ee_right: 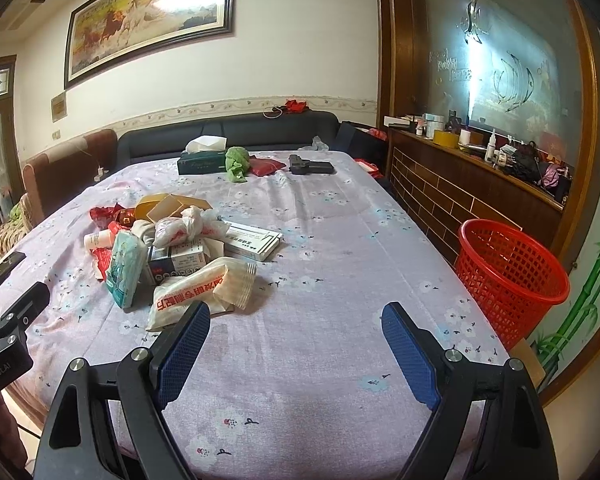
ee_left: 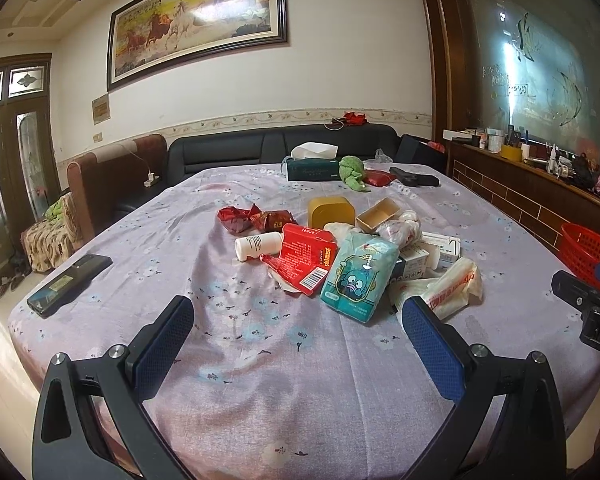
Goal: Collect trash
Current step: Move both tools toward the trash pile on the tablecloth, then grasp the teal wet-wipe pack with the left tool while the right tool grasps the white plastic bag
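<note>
A pile of trash lies mid-table on the purple floral cloth (ee_left: pixel 284 360): a teal tissue pack (ee_left: pixel 358 276), a torn red carton (ee_left: pixel 306 258), a white bottle (ee_left: pixel 258 245), red wrappers (ee_left: pixel 256 218), a yellow tub (ee_left: pixel 331 211), small boxes and a white printed bag (ee_left: pixel 454 286). In the right wrist view the bag (ee_right: pixel 198 294) and tissue pack (ee_right: pixel 125 266) lie at the pile's near edge. A red mesh basket (ee_right: pixel 510 276) stands beside the table's right edge. My left gripper (ee_left: pixel 298 314) is open and empty, just short of the pile. My right gripper (ee_right: pixel 296 320) is open and empty, right of the bag.
A black phone (ee_left: pixel 70 285) lies at the table's left edge. At the far end sit a tissue box (ee_left: pixel 314 168), a green cloth (ee_left: pixel 354 172), a red pouch (ee_left: pixel 378 178) and a black case (ee_left: pixel 414 178). A sofa runs behind; a cluttered wooden counter (ee_right: pixel 480 176) stands on the right.
</note>
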